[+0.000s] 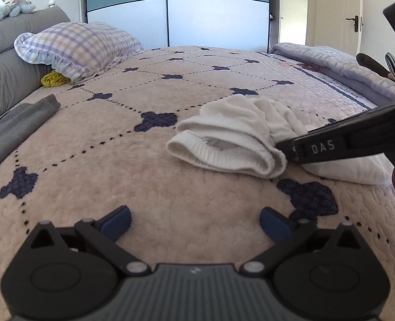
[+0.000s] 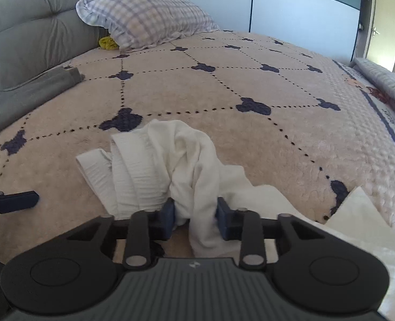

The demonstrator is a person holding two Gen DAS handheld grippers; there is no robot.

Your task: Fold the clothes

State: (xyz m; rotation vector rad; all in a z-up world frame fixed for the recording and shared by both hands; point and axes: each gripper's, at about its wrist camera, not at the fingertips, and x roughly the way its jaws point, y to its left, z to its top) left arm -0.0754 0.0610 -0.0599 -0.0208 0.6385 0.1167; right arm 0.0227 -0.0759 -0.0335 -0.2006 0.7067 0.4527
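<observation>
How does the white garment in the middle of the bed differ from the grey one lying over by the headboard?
The white garment is bunched in a rumpled heap; the grey garment lies flat and neatly folded. The right gripper is pinching a fold of the white one, while nothing touches the grey one. The white one sits mid-bed near the grippers; the grey one lies at the edge beside the grey headboard. Both rest on the same patterned bedspread.

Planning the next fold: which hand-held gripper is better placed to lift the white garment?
Right: its pads already pinch the white garment. The left hangs open over bare blanket.
</observation>
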